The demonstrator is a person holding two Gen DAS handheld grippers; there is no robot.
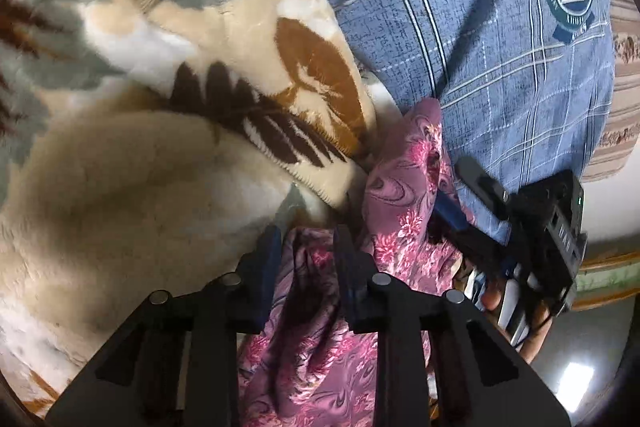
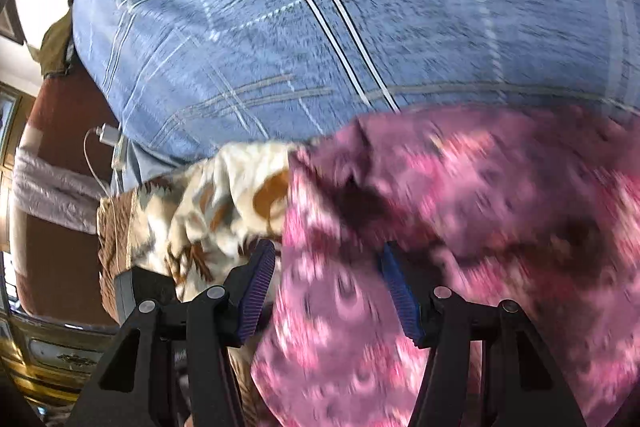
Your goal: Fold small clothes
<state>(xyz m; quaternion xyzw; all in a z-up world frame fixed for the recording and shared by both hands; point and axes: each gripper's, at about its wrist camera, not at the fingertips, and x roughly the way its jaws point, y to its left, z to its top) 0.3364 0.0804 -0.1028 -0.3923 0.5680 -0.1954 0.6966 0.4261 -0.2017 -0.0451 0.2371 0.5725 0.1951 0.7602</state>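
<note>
Pinching the pink floral cloth in my left gripper, with my right gripper spread around the same blurred cloth, I hold it beside the cream leaf-patterned fleece blanket over the blue plaid bedcover.

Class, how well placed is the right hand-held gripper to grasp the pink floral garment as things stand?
Probably yes. The right hand-held gripper is open with the pink floral garment already lying between its fingers, nothing blocking. The left hand-held gripper seems to hold another part.
</note>
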